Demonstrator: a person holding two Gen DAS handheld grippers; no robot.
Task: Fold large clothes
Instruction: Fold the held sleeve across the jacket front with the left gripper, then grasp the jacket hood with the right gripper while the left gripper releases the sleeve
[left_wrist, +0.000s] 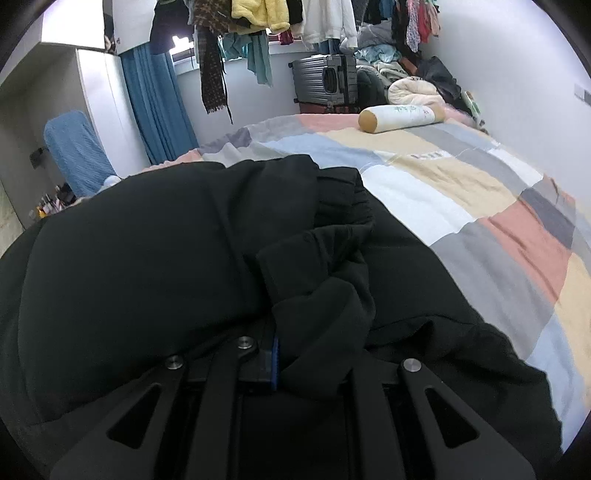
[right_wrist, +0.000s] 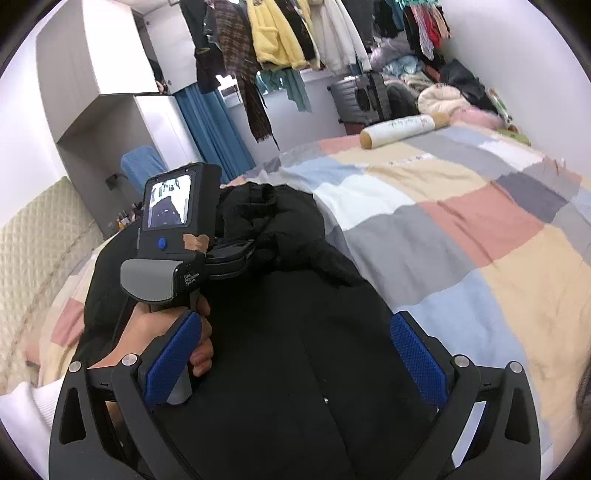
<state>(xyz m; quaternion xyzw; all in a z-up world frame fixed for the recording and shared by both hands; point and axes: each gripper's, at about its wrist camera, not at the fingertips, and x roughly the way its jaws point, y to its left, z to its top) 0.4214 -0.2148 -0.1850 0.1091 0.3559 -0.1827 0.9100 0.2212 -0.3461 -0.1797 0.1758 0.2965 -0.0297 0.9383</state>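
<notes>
Left tongs (left_wrist: 280, 354) pinched on bunched black garment (left_wrist: 147, 258); right tongs (right_wrist: 295, 358) spread wide above it, on patchwork bedspread (right_wrist: 480, 221).

left tongs (left_wrist: 295, 354) tips buried in black garment (left_wrist: 147, 258), garment cut off below

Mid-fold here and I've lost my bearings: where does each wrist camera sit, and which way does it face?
Left wrist: low on the left gripper, shut on the black garment, facing up the patchwork bed; only linkages show.
Right wrist: on the open right gripper, above the garment, facing the same way; shows the left hand holding the left gripper.
Shared: garment, bed, bolster pillow, suitcase, hanging clothes.
</notes>
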